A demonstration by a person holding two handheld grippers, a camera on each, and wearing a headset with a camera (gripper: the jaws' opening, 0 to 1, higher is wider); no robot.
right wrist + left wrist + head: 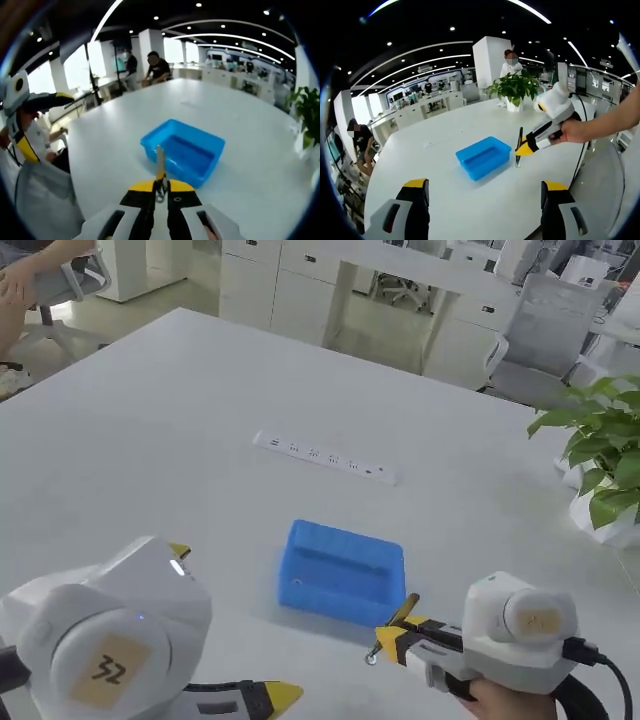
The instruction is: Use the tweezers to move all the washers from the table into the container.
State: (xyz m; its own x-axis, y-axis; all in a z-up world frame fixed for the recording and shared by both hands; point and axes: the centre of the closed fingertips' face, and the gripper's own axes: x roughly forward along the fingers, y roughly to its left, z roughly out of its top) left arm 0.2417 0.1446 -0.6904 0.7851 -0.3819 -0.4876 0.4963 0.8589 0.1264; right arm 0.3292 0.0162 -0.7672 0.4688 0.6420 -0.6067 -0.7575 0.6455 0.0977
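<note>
A blue open container (345, 570) sits on the white table in front of me. My right gripper (395, 638) is just right of its near corner and is shut on thin tweezers (392, 628), which slant down to the table. A small shiny bit (372, 658) is at their lower tip; I cannot tell if it is a washer. In the right gripper view the tweezers (159, 162) point at the container (182, 150) from between the shut jaws (160, 187). My left gripper (232, 625) is at the near left, open and holding nothing. Its own view shows its jaws (484, 192) wide apart, facing the container (484, 157) and the right gripper (535, 142).
A white power strip (325, 457) lies beyond the container. A potted plant (600, 450) stands at the table's right edge. Office chairs and desks are past the far edge (350, 350). People sit and stand in the background.
</note>
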